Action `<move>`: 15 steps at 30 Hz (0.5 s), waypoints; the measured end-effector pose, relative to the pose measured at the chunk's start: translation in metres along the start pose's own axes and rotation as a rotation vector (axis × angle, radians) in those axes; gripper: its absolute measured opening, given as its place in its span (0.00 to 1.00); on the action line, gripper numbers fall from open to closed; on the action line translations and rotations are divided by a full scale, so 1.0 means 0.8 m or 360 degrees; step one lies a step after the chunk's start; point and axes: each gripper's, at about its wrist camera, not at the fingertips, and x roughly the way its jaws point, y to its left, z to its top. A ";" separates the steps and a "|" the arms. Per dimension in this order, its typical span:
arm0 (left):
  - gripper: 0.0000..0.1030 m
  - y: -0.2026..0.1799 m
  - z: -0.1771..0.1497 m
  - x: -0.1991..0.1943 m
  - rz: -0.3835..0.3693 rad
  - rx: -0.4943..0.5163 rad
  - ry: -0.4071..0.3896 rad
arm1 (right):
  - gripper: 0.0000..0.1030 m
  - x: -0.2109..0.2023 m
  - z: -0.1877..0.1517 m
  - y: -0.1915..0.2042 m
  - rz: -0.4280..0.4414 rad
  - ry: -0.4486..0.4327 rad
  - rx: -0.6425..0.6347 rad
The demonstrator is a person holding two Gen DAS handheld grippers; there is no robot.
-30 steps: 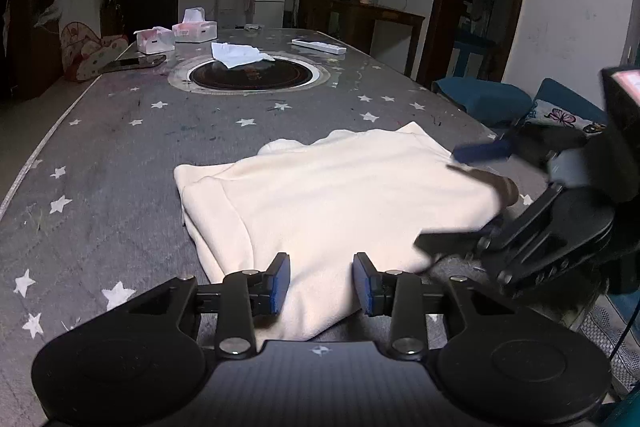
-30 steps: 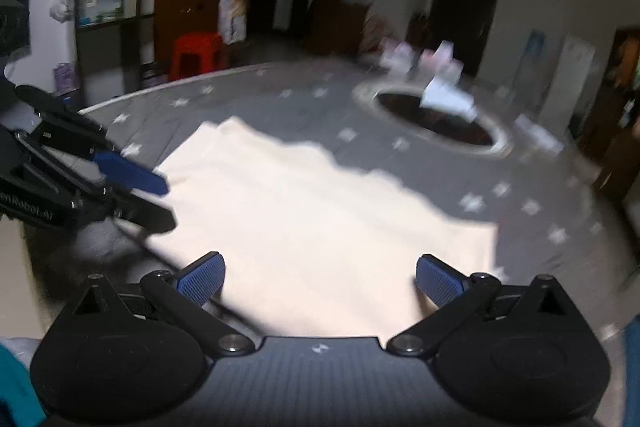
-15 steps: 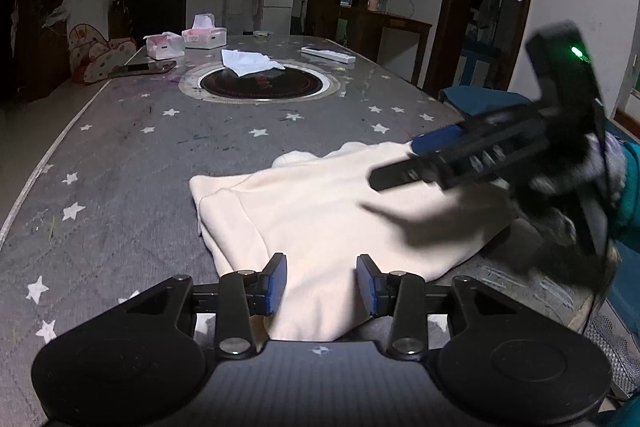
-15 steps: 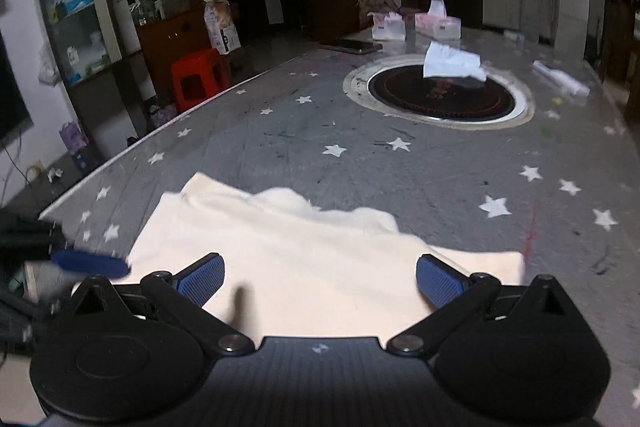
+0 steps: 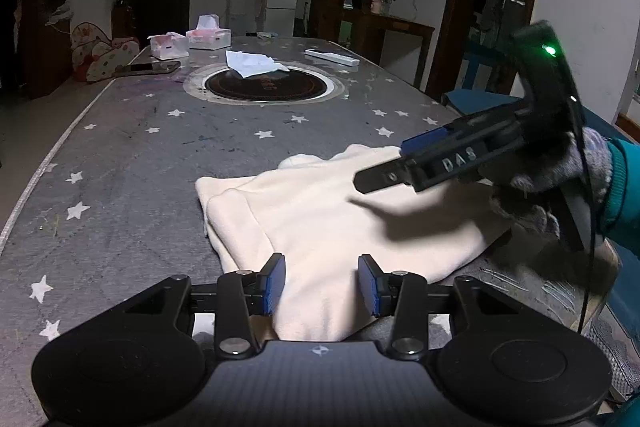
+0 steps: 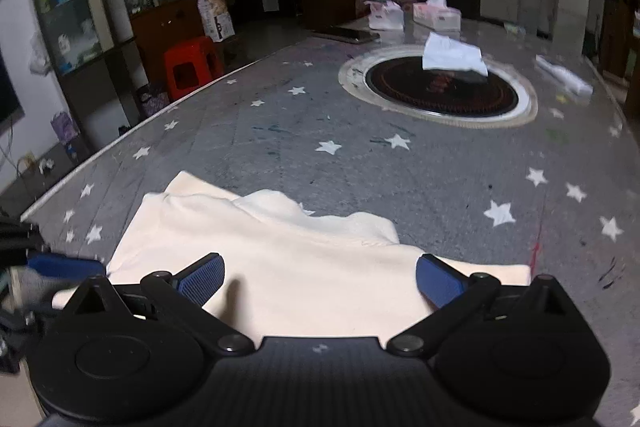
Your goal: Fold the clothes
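Cream garment [image 5: 320, 211] lies folded on the star-patterned grey surface [image 5: 160, 155], directly ahead of both claws. Its near fold runs between the blue pads of the left claw [image 5: 321, 285]; whether they pinch the cloth cannot be told. Right claw [image 6: 320, 275], held in a gloved hand [image 5: 560, 179], hovers above the garment's right side, jaws spread wide and empty.

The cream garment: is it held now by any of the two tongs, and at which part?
Left tongs: near edge of the cream garment lies between the pads; whether they pinch it cannot be told. Right tongs: wide open, holding nothing.
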 end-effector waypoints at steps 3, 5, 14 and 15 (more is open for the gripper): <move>0.42 0.002 -0.002 0.000 0.0009 -0.0017 0.0009 | 1.00 -0.004 -0.007 0.017 -0.0043 -0.0008 -0.0112; 0.42 0.001 -0.002 -0.006 0.0019 -0.0012 -0.0002 | 1.00 -0.009 -0.012 0.027 -0.0068 -0.0021 -0.0165; 0.42 0.016 -0.019 -0.013 0.0080 -0.0071 0.0011 | 1.00 -0.044 -0.051 0.074 -0.0130 -0.0125 -0.0431; 0.42 0.017 -0.023 -0.011 0.0083 -0.0074 0.0020 | 1.00 -0.042 -0.055 0.076 -0.0140 -0.0125 -0.0442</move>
